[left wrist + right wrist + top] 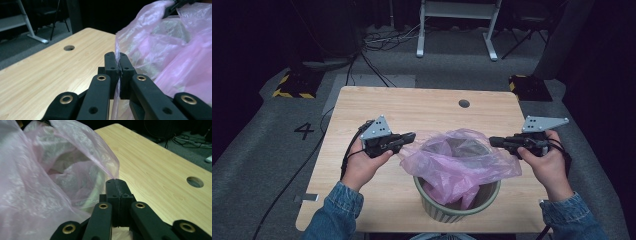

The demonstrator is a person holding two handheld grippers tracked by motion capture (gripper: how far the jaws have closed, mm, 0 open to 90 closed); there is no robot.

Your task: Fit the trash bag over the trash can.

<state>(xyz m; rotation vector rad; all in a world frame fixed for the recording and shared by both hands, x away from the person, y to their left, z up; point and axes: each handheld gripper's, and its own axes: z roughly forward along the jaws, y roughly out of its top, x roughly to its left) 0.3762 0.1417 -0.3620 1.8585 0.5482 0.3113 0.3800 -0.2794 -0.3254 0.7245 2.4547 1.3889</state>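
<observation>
Over ribbed round bin [447, 210], crinkled translucent pink bag [457, 160].

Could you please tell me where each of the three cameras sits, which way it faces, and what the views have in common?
High view: above the person's side, looking forward and down at the table, bin, both forearms.
Left gripper view: rides the left hand-held gripper, looking along shut jaws pinching the pink bag.
Right gripper view: rides the right hand-held gripper, jaws shut at the bag's edge, facing the table hole.
Shared: all three show the bag and table.
</observation>
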